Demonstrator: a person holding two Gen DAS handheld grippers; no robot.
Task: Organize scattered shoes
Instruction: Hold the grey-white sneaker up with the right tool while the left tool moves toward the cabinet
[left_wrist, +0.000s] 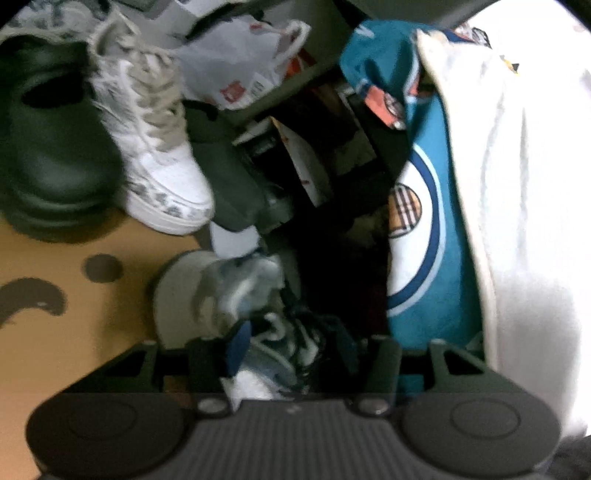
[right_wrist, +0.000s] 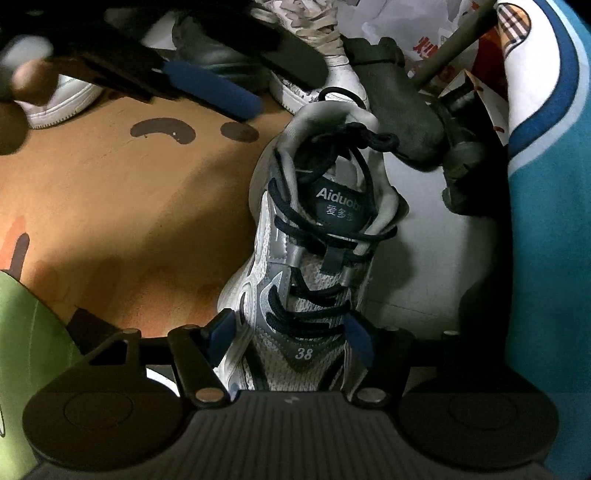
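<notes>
sneaker (right_wrist: 310, 258): grey and white, dark laces, "38" on tongue | right gripper (right_wrist: 291, 341): clamped on its front | left gripper (left_wrist: 295, 354): apart, over it

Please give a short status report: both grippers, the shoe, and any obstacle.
Right gripper straddles grey sneaker at the toe, grip unclear. Left gripper open, over the same sneaker. Dark shoe touching its heel.

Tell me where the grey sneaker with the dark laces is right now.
In the right wrist view the grey sneaker lies centre frame on the floor's edge beside the orange mat, its toe between the right gripper fingers, dark shoes just beyond its heel.
</notes>
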